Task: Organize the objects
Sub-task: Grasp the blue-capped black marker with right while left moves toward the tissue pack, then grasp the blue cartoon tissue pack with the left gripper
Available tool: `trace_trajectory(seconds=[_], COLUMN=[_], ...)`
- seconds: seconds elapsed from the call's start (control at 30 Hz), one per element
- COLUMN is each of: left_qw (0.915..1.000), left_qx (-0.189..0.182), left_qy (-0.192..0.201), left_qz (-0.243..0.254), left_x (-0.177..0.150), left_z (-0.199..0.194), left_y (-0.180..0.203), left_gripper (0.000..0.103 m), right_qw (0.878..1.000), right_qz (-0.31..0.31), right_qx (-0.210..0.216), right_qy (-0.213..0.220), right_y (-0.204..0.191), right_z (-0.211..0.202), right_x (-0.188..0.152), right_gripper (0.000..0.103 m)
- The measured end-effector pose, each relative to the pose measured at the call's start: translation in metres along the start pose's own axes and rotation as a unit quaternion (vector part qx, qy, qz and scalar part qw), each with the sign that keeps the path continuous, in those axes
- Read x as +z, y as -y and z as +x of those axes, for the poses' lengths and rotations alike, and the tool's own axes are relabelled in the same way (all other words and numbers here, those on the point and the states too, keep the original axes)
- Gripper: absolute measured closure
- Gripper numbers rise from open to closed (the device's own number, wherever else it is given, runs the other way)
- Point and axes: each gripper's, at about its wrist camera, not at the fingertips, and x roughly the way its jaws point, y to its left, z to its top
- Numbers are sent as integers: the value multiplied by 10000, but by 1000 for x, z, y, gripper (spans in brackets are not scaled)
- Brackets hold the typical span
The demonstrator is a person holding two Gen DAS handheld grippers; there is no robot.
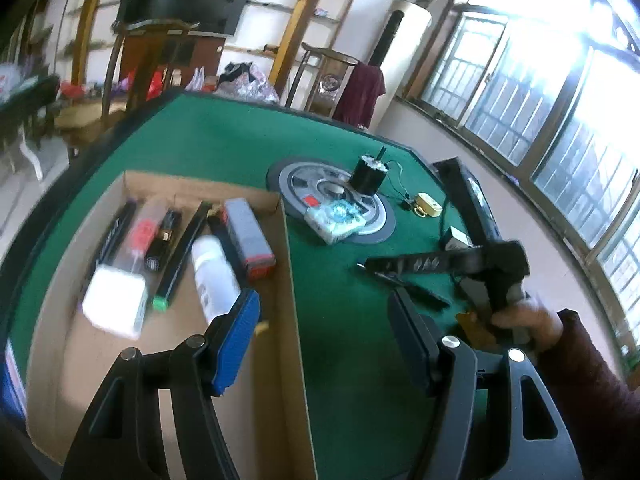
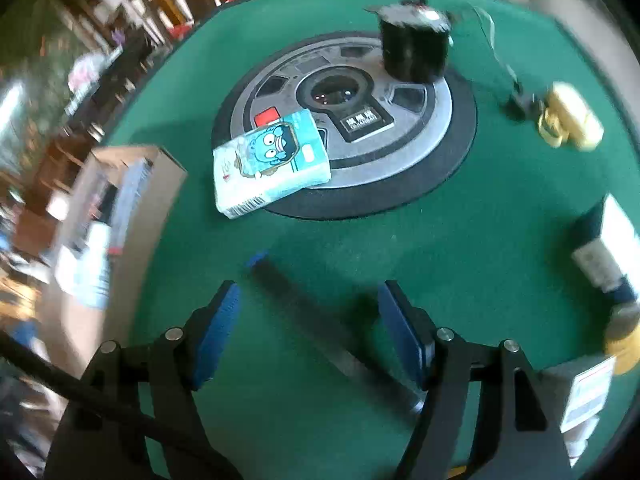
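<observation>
Left hand-held gripper [image 1: 322,322]: jaws spread wide, nothing between them, hanging over the right wall of a cardboard box [image 1: 286,264] on the green surface [image 1: 224,148]. At 11 o'clock, inside the box: a white bottle [image 1: 212,276], a grey case [image 1: 248,236], dark slim boxes, a white carton [image 1: 116,300].

Right hand-held gripper [image 2: 308,332]: jaws open, empty, poised above a long dark stick with a blue tip [image 2: 316,320] lying diagonally on the surface between them; contact unclear. At 12 o'clock, a tissue pack [image 2: 272,160] rests on the rim of a round grey disc [image 2: 432,128]. A black cylinder [image 2: 414,48] stands at 1 o'clock, a yellow item [image 2: 572,122] at 2 o'clock.
</observation>
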Motion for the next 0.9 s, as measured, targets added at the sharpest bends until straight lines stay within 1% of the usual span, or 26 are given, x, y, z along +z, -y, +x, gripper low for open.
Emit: trace_trajectory(seconds=[0.07, 0.1, 0.13, 0.23, 0.27, 0.33, 0.4, 0.5, 0.53, 0.6, 0.63, 0.7, 0.73, 0.77, 0.83, 0.9], left_qw=[9996, 9990, 9985, 9941, 9918, 9882, 9820, 9665, 9581, 9482, 9418, 9319, 9291, 9283, 9244, 9266], left_qx=[99, 147, 176, 409, 488, 520, 559, 785, 903, 1003, 1062, 1190, 1211, 1202, 1226, 1174], left_qy=[-45, -106, -139, -212, -259, -365, -525, -727, -875, -1125, -1257, -1433, -1509, -1558, -1736, -1670], left_qz=[249, 402, 500, 985, 1156, 1395, 1728, 2332, 2572, 2797, 2932, 3113, 3151, 3156, 3167, 3157], left_x=[8, 14, 18, 34, 40, 49, 57, 64, 64, 63, 63, 62, 62, 62, 62, 65], left_z=[5, 10, 13, 31, 41, 60, 85, 124, 142, 163, 176, 193, 200, 206, 221, 226], left_y=[9, 14, 17, 32, 39, 48, 59, 73, 77, 78, 78, 79, 78, 77, 75, 75], left_gripper=[43, 43, 43, 43, 43, 43, 43, 43, 43, 43, 43, 43, 43, 43, 42, 41], right_qw=[9987, 9971, 9962, 9965, 9967, 9970, 9966, 9954, 9945, 9923, 9906, 9882, 9876, 9874, 9878, 9881], right_qz=[-258, -392, -473, -376, -276, 16, 226, 489, 573, 718, 806, 927, 961, 963, 933, 915], right_qx=[-419, -636, -706, -695, -679, -588, -497, -135, 2, 230, 364, 545, 595, 604, 567, 514], right_qy=[109, 146, 195, 288, 347, 496, 610, 814, 878, 984, 1043, 1088, 1092, 1101, 1111, 1125], right_y=[-8, -8, -9, -2, 3, 17, 29, 39, 45, 52, 57, 62, 64, 64, 61, 57], right_z=[1, 1, -2, -11, -14, -22, -28, -31, -33, -32, -33, -34, -34, -35, -33, -33], right_x=[-2, -3, -7, -18, -22, -30, -38, -49, -53, -55, -58, -60, -61, -61, -60, -60], right_gripper=[52, 67, 74, 86, 86, 86, 86, 86, 86, 86, 86, 86, 86, 86, 86, 85])
